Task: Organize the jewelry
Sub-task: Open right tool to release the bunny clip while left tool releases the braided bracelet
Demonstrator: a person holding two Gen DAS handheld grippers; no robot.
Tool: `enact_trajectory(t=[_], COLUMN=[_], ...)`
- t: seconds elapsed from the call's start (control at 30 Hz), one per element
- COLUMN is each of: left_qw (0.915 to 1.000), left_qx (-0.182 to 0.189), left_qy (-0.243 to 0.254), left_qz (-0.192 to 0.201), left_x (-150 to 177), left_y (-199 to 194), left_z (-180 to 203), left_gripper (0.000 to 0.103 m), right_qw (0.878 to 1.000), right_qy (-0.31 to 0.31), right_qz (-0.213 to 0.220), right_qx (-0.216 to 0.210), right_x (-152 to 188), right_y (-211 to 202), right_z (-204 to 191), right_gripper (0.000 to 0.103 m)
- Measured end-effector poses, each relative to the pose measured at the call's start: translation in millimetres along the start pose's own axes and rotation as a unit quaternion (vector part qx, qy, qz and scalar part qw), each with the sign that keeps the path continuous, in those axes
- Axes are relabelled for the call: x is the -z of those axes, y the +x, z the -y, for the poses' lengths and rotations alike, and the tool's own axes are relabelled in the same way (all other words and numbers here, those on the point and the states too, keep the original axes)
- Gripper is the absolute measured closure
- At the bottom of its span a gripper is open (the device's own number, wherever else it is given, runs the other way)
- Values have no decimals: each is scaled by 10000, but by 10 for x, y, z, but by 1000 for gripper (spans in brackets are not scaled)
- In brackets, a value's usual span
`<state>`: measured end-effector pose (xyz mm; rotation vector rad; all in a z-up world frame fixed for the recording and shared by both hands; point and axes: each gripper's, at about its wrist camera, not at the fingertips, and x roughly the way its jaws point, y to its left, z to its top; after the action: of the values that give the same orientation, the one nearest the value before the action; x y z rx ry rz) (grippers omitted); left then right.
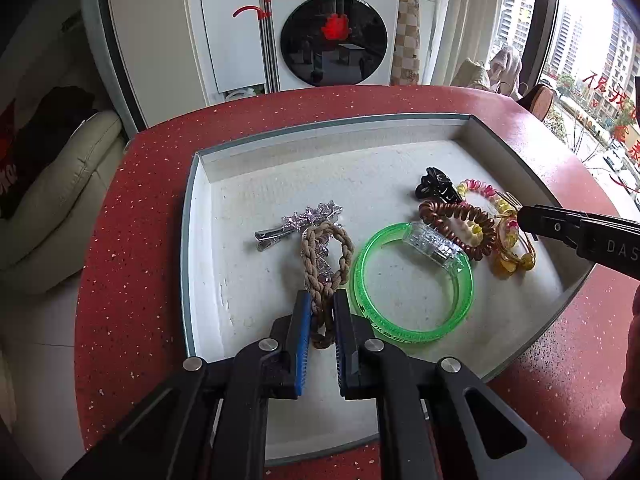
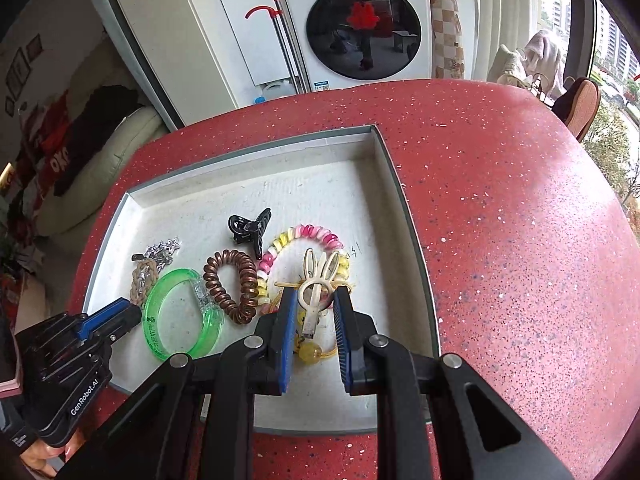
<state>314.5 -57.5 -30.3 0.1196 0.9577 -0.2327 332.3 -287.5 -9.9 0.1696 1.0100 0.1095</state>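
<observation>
While jewelry crowds the tray's (image 2: 404,200) right wall, its far half lies bare.

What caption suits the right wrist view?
Right gripper open around a rabbit-ear hair clip in a white tray.

In a shallow white tray (image 1: 208,208) lie a silver star clip (image 1: 298,222), a tan braided tie (image 1: 324,268) overlapping it, a green bangle (image 1: 412,280), a brown coil tie (image 1: 456,222) — touching the bangle — a black claw clip (image 1: 436,188), a pink-yellow coil tie (image 2: 304,240), and a cream rabbit clip (image 2: 316,284) atop yellow bead ties (image 2: 308,350).
</observation>
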Motion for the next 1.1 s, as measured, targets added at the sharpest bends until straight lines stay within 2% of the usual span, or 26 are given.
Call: enact_trajectory(t=[0.47, 0.87, 0.97, 1.03, 1.1], left_qw=[9998, 9997, 9997, 9997, 9997], left_qx=[-176, -201, -198, -167, -99], left_qy=[83, 93, 63, 21, -58], left_qz=[-104, -126, -140, -166, -201], left_x=[-4, 22, 18, 8, -5], left_y=[72, 52, 54, 56, 63], left_z=[88, 130, 135, 124, 94], left_gripper=[73, 73, 73, 73, 73], right_qw=[9999, 9999, 9998, 9998, 9998], right_qy=[-42, 30, 22, 12, -13], right_qz=[-78, -151, -166, -197, -189], right_qx=[146, 57, 68, 67, 46], right_x=[56, 72, 86, 89, 99], right_y=[97, 102, 107, 117, 107], right_z=[20, 59, 60, 62, 54], right_gripper=[83, 82, 74, 63, 59])
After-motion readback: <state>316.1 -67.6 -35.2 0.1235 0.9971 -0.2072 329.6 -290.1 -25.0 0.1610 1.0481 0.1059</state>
